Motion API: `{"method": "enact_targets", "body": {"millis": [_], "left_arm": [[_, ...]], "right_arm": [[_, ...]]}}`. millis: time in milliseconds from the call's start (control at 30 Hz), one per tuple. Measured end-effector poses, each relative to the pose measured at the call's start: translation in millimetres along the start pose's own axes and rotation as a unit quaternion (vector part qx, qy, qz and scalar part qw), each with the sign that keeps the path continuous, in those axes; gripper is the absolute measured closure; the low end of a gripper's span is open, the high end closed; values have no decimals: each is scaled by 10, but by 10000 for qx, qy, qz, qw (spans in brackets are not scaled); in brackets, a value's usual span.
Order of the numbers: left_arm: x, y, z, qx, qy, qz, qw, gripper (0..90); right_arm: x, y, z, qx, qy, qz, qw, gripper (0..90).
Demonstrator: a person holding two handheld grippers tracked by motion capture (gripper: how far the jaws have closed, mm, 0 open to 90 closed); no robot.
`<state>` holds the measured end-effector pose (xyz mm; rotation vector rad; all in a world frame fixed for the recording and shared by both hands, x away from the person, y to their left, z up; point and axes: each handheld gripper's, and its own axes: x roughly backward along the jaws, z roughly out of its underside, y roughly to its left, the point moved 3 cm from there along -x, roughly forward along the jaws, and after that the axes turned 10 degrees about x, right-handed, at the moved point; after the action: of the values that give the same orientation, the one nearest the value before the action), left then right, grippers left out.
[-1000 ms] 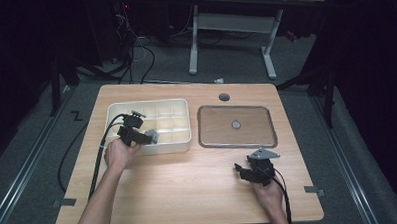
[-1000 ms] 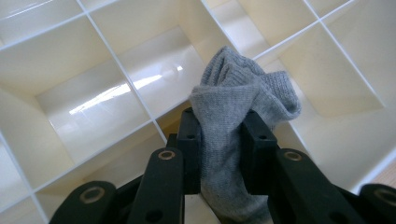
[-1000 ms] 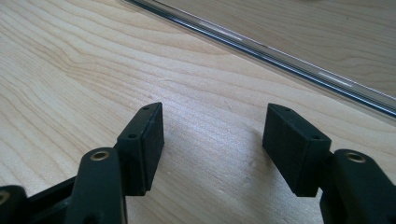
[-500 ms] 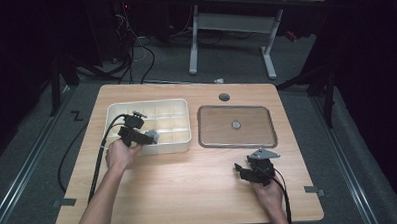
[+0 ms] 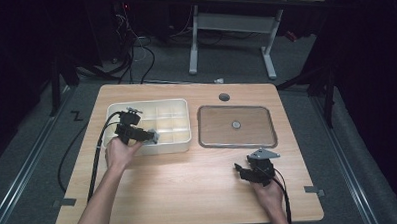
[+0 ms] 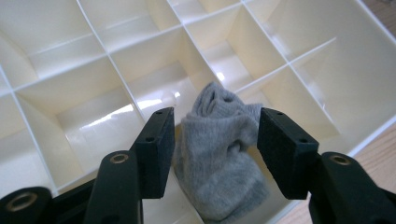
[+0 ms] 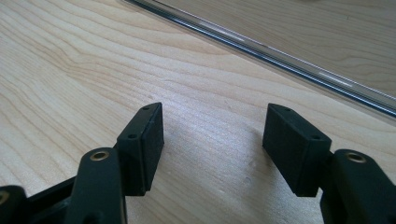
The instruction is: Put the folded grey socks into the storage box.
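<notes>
While its jaws have just been opening off the grey sock (image 6: 219, 154) in the divided box's (image 5: 181, 105) near-edge compartment, the left hand-held gripper (image 6: 212, 144) should lift straight clear.

- the left hand-held gripper (image 6: 212, 144) rises from the near edge, its two black jaws standing apart after just opening.
- a grey sock (image 6: 219, 163), bunched and folded, sits between the jaws; the left pad lies right beside it, the right pad a little clear of it.
- the sock rests in a near compartment of a white divided box (image 6: 93, 70), slumped over a thin divider.
- the other compartments in sight hold nothing.
- a strip of wooden desk (image 6: 378, 135) shows at the right, past the box wall.
</notes>
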<state>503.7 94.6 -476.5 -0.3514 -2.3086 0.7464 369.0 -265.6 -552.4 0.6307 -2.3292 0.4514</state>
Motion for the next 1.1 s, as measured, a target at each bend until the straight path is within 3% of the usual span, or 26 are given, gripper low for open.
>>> {"method": "enact_targets", "body": {"millis": [167, 300, 433, 500, 933, 1000, 1100], "left_arm": [[-32, -3, 0, -63, -166, -3, 9998, 537], [-85, 12, 20, -85, -170, -104, 9998, 660], [-120, 66, 42, -75, 4, -250, 9997, 720], [-128, 78, 64, -172, 66, -293, 9994, 735], [-195, 115, 127, -296, 329, -467, 9979, 776], [-269, 140, 221, -558, 506, -725, 9945, 780], [-305, 115, 254, -727, 500, -856, 9924, 779]], "right_arm": [[0, 0, 0, 3, -2, -1, 10000, 389], [0, 0, 0, 3, -1, -1, 10000, 388], [0, 0, 0, 0, 0, 0, 10000, 389], [0, 1, 0, -10, 2, 1, 10000, 388], [0, 1, 0, -3, 2, 3, 10000, 388], [0, 1, 0, -4, 1, 4, 10000, 388], [-1, 1, -1, -3, -1, 2, 10000, 388]]}}
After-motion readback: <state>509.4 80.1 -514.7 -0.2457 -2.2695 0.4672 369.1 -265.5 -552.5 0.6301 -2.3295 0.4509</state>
